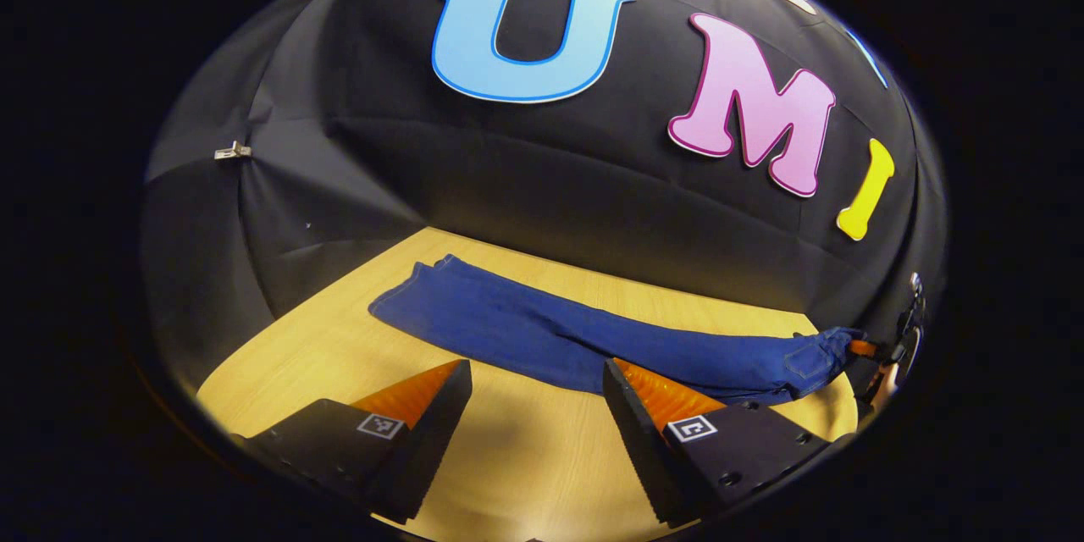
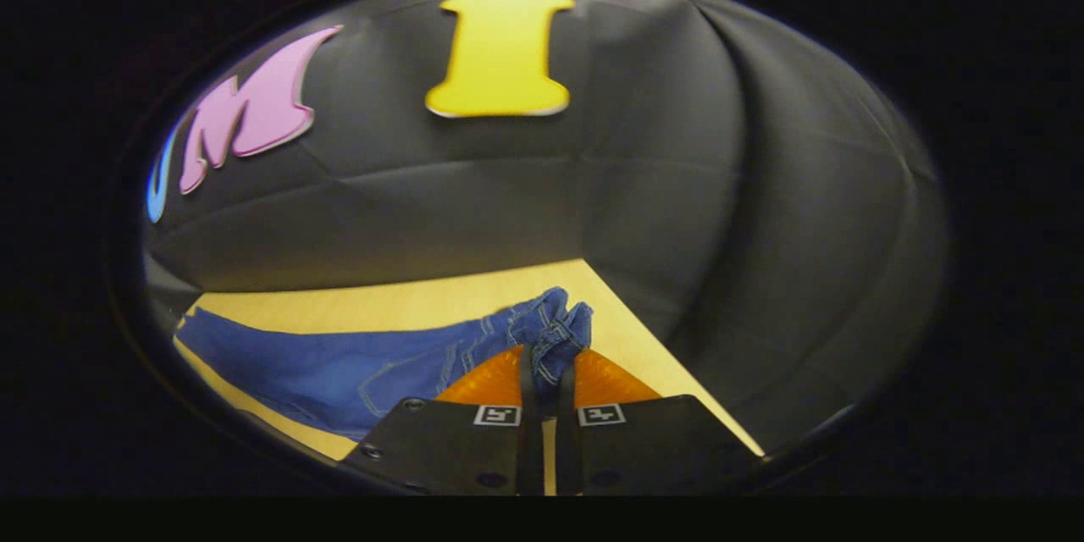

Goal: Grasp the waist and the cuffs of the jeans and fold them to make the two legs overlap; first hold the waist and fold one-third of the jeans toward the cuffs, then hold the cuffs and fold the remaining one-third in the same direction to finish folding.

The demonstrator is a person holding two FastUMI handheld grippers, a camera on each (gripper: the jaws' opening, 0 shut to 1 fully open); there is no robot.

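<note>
Your right hand-held gripper is clamped on the jeans: its two fingers stand close together with a bunched fold of denim at the waist end pinched between them, and the cloth rises a little above the fingertips. From that pinch the jeans run away to the left across the desk, stitching and a pocket seam showing near the grip.

Your left hand-held gripper is wide apart and holds nothing. Its fingers hover over bare desk, near the front edge of the jeans; the right fingertip lies close to that edge, though you cannot tell whether it touches.

In the left gripper view the jeans lie flat as one long strip, cuffs at the far left, waist at the right. There the right hand-held gripper grips the waist end, which is lifted slightly off the desk.
</note>
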